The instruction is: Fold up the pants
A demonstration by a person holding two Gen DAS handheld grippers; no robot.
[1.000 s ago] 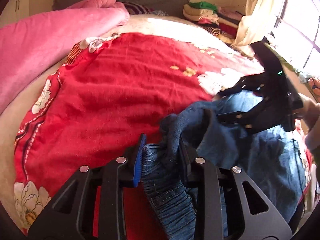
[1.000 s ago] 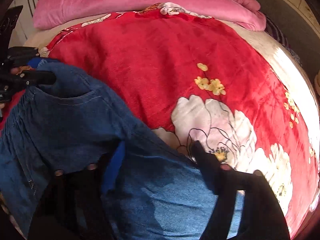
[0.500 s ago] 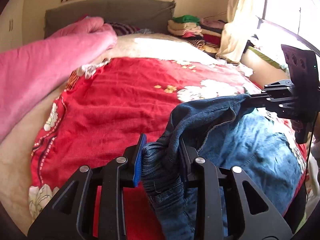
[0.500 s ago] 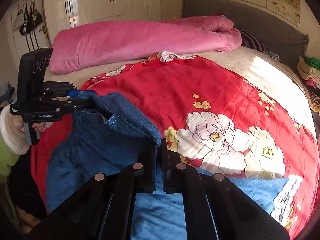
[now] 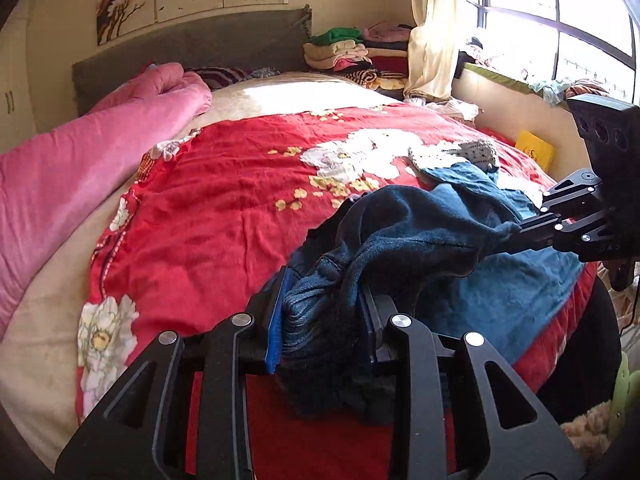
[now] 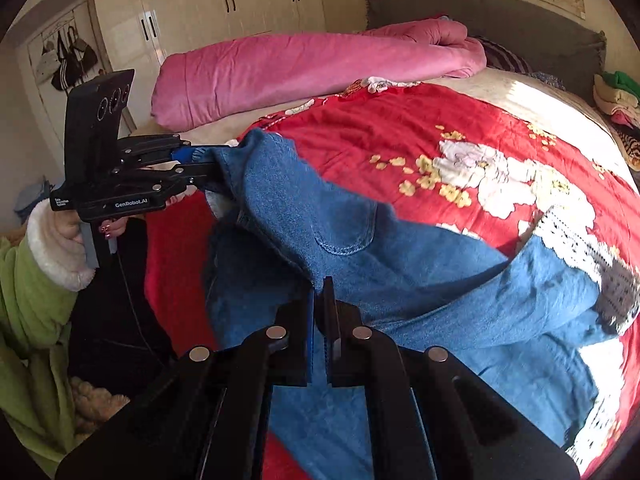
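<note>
Blue denim pants hang lifted by the waistband over a red floral blanket, legs trailing right toward a lace-trimmed cuff. My left gripper is shut on the bunched elastic waistband; it also shows in the right wrist view. My right gripper is shut on the other side of the waist edge; it shows in the left wrist view. The waistband is stretched between the two grippers above the bed.
A rolled pink quilt lies along the bed's left side. A grey headboard is at the back. Stacked folded clothes sit near the window. White wardrobes stand beyond the bed.
Both grippers have risen and lifted the pants' waist off the blanket. The right gripper closed on the waist edge, and the waistband is now pulled out between them.
</note>
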